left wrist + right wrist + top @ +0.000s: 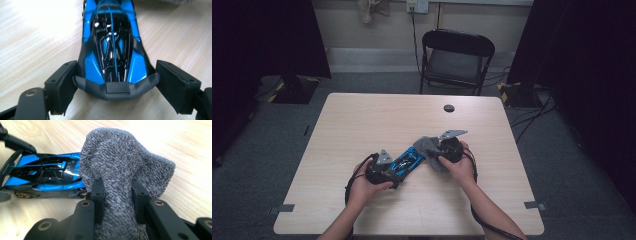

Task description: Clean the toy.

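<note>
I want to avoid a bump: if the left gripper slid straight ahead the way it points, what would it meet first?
The blue and black toy car: its dark rear wing already sits between the left gripper's open jaws, apparently not pressed. Beyond the car lies the grey cloth held by the right gripper.

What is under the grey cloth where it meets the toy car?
The grey cloth, pinched in the right gripper, hangs over one end of the blue toy car. That end is covered; the rest shows, with the table beneath.
</note>
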Demonstrator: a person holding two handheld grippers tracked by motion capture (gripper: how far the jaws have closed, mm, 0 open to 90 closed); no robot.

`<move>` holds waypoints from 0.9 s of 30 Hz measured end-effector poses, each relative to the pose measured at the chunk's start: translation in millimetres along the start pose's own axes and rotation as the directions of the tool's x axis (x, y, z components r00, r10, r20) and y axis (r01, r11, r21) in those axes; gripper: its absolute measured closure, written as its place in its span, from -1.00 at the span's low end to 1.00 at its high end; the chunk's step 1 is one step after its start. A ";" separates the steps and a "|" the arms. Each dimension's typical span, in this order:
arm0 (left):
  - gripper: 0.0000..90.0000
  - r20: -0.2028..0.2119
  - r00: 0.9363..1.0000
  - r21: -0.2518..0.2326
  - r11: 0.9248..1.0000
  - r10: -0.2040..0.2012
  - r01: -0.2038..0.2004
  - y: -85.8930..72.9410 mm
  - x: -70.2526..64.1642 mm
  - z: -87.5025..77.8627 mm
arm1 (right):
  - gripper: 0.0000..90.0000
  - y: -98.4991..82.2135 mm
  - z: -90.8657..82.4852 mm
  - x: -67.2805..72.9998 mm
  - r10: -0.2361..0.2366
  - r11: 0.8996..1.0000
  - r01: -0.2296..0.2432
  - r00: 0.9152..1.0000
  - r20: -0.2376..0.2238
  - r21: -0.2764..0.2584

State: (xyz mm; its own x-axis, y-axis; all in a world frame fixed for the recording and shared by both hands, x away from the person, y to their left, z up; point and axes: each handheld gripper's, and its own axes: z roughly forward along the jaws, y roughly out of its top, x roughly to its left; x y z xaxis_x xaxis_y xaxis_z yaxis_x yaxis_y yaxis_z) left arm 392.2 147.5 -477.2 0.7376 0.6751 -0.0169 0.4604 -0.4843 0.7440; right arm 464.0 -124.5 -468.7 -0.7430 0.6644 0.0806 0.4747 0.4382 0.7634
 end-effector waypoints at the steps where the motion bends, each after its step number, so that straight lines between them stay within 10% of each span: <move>1: -0.55 0.001 1.000 -0.014 1.000 -0.007 0.007 1.8 1.3 -2.7 | 0.54 -0.8 -3.2 2.7 -0.008 1.000 0.008 1.000 -0.006 -0.005; 13: -0.45 0.011 0.997 -0.063 0.995 -0.081 0.081 5.4 19.9 -5.1 | 0.55 -4.1 -2.1 10.9 -0.023 1.000 0.023 0.999 -0.022 0.013; 27: -0.08 0.040 0.997 -0.044 0.997 -0.060 0.062 2.3 17.2 6.1 | 0.55 -7.7 -17.4 24.7 -0.077 0.997 0.077 0.995 -0.067 0.000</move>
State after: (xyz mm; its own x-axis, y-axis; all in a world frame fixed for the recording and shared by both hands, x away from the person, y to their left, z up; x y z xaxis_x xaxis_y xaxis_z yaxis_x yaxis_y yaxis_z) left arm 408.9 154.6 -479.9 0.7278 0.6801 -0.0883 0.4830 -0.4168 0.7700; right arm 433.7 -122.0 -461.4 -0.8075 0.5863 0.0644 0.4155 0.4880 0.7676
